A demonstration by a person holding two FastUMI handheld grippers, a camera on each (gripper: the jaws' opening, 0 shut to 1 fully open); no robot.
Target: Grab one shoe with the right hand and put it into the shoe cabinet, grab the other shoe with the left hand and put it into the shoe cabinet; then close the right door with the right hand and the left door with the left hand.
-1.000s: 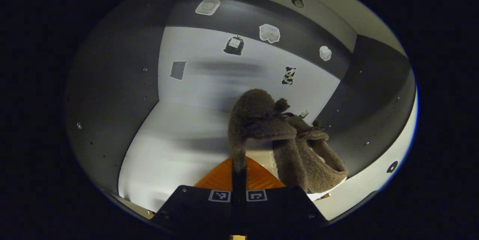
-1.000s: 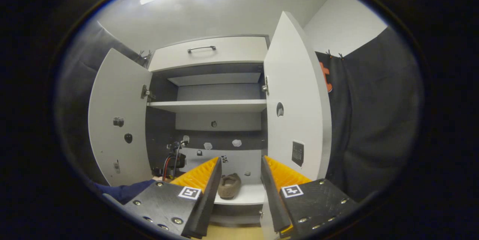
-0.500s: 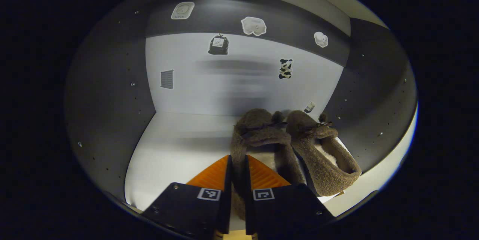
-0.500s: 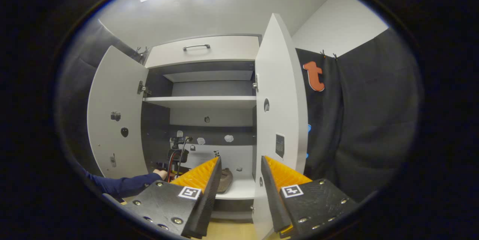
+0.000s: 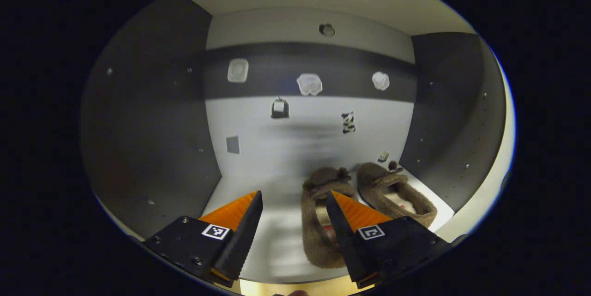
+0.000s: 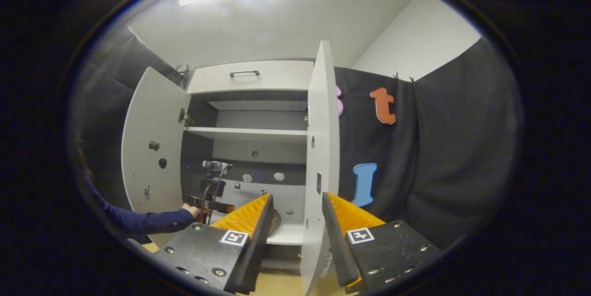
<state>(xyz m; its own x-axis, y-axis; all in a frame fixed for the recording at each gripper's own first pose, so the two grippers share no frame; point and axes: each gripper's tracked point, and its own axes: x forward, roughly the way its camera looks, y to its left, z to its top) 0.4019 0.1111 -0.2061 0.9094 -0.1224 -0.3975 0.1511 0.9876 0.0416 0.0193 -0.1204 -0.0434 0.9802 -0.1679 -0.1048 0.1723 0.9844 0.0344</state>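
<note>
Two brown fuzzy shoes lie side by side on the white floor of the shoe cabinet's (image 5: 249, 185) bottom compartment. The left shoe (image 5: 318, 226) sits just beyond my left gripper (image 5: 293, 194), which is open and touches nothing. The right shoe (image 5: 392, 190) lies by the dark right wall. In the right gripper view my right gripper (image 6: 296, 196) is open in front of the cabinet, with the right door (image 6: 318, 148) seen edge-on just beyond its fingers. The left door (image 6: 152, 148) stands wide open. The left gripper (image 6: 217, 203), held by a hand with a blue sleeve (image 6: 143, 220), reaches into the bottom compartment.
A white shelf (image 6: 249, 133) crosses the cabinet above the bottom compartment, and a drawer with a metal handle (image 6: 244, 73) tops it. Small stickers dot the back wall (image 5: 309, 83). Black cloth (image 6: 438, 157) hangs to the right of the cabinet.
My left gripper opened, let the shoe down beside the other one, and drew back. The right gripper view swung right, so the right door now shows edge-on.
</note>
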